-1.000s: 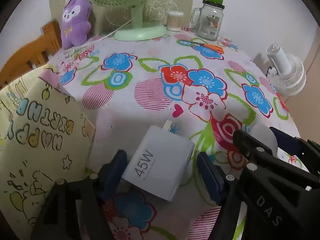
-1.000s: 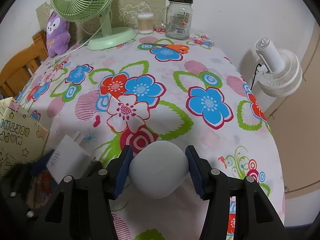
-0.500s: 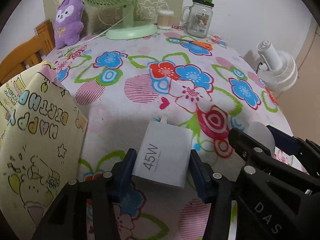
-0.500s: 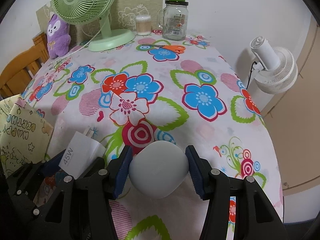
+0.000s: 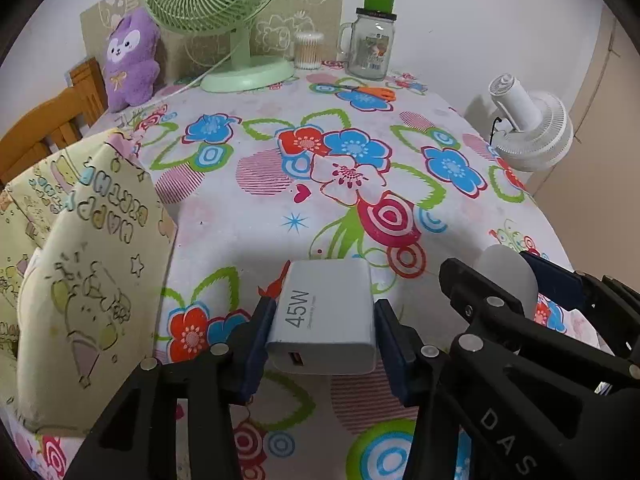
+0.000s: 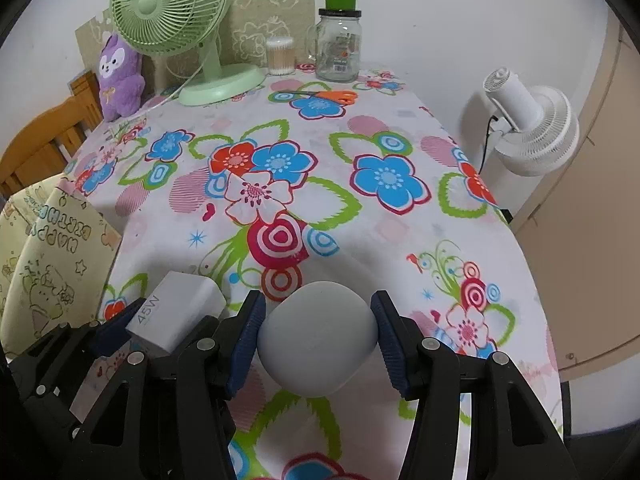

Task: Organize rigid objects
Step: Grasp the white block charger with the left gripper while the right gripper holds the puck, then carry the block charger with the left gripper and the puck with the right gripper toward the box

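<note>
- The left gripper (image 5: 322, 330) had just been closing, and its jaws now clamped the white charger (image 5: 326, 316) by its two flat sides, port end facing the camera, clear of the worktop (image 5: 248, 216).
- The right gripper (image 6: 318, 334) sat clamped on the pale pebble-shaped case (image 6: 318, 338), held just right of the charger.
- The yellow bag (image 5: 84, 276) lay left of both, so I judged the left gripper nearer to it.

Green fan (image 5: 224, 8), purple plush (image 5: 130, 60), glass jar (image 5: 370, 46) at far edge; orange scissors (image 5: 370, 91) nearby.
</note>
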Demonstrator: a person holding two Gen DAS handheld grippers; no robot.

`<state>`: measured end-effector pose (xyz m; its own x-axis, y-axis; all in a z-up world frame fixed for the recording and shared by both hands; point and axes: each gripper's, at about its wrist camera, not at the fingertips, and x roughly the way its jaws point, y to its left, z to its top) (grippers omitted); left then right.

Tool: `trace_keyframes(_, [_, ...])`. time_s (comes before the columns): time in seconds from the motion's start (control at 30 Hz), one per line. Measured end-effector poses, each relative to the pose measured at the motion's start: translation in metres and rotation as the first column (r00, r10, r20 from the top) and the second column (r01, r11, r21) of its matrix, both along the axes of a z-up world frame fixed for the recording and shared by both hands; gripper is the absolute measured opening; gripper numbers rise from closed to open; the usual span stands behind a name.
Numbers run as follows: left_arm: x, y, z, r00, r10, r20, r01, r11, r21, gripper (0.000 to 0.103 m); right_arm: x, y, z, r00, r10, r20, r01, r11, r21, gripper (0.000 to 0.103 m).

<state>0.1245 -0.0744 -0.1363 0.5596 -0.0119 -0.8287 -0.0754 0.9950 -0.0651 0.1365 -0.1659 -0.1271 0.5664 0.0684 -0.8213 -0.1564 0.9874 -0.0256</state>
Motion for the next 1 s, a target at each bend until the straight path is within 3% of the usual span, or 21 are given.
trace_keyframes(1.0, [-0.057, -0.015, 0.039, 0.996, -0.072, 0.048, 0.069, 0.996, 0.058, 0.049, -0.065, -0.012, 0.036, 0.997, -0.050, 0.054, 0.050, 0.999, 0.007, 0.058])
